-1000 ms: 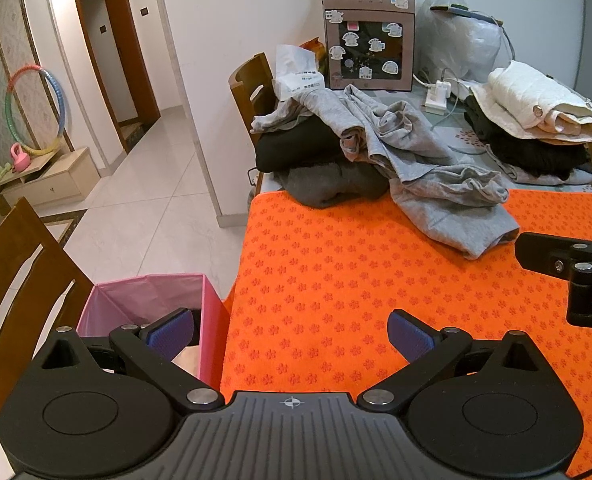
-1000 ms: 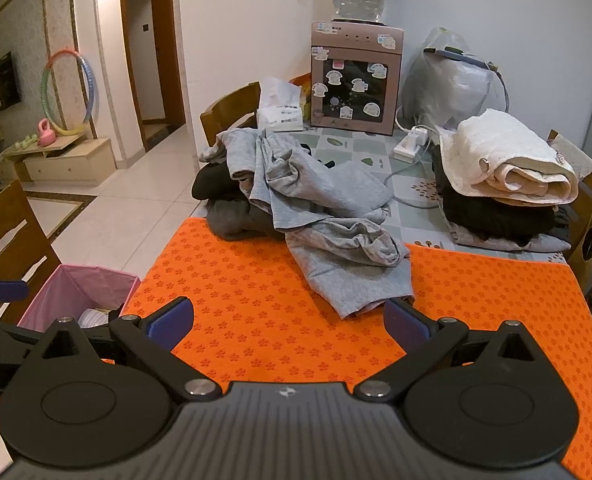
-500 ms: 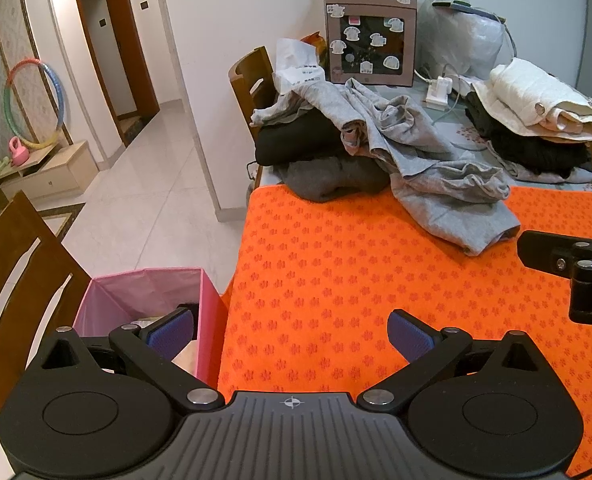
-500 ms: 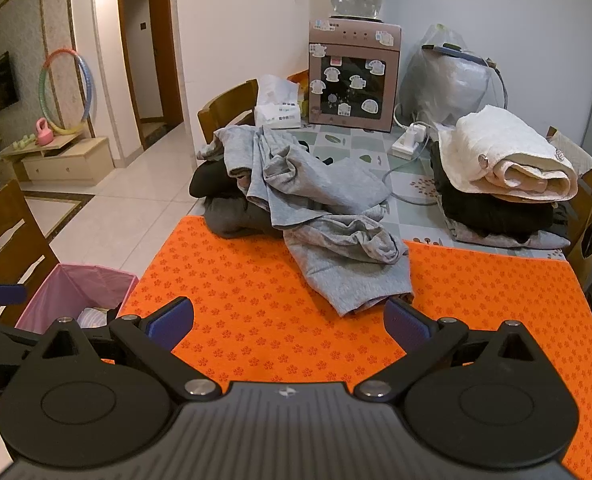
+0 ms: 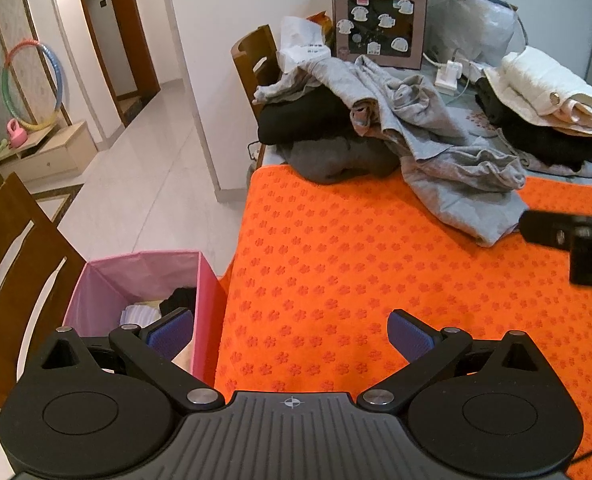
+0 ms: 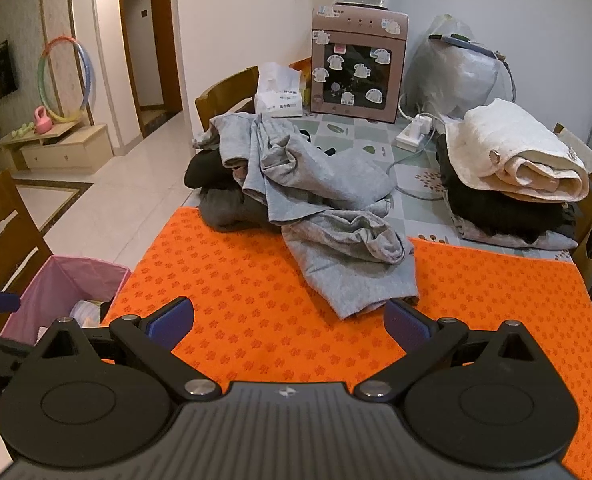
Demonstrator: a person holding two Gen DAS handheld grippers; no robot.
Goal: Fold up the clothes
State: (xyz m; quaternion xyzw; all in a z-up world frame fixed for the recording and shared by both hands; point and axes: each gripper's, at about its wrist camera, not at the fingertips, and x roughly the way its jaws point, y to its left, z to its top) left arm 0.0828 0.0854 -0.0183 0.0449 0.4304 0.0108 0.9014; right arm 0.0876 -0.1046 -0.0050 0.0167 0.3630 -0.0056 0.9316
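Observation:
A crumpled light grey garment (image 6: 336,216) lies over a dark clothes pile (image 6: 224,204) and spills onto the orange mat (image 6: 256,308); in the left wrist view the garment (image 5: 448,152) is at upper right of the mat (image 5: 336,264). My right gripper (image 6: 288,320) is open and empty, just short of the garment's near hem. My left gripper (image 5: 292,332) is open and empty over the mat's left front edge. The right gripper's finger (image 5: 552,232) shows at the right of the left view.
A pink bin (image 5: 136,280) with clothes stands on the floor left of the table. Folded white and black clothes (image 6: 512,176) are stacked at back right. A water dispenser (image 6: 360,64), tissue box (image 6: 276,96), power strip (image 6: 412,136) and wooden chairs (image 5: 12,264) surround the table.
Both grippers have moved forward and slightly up toward the grey garment; the view tilts down more onto the mat and bin. Jaws stay open.

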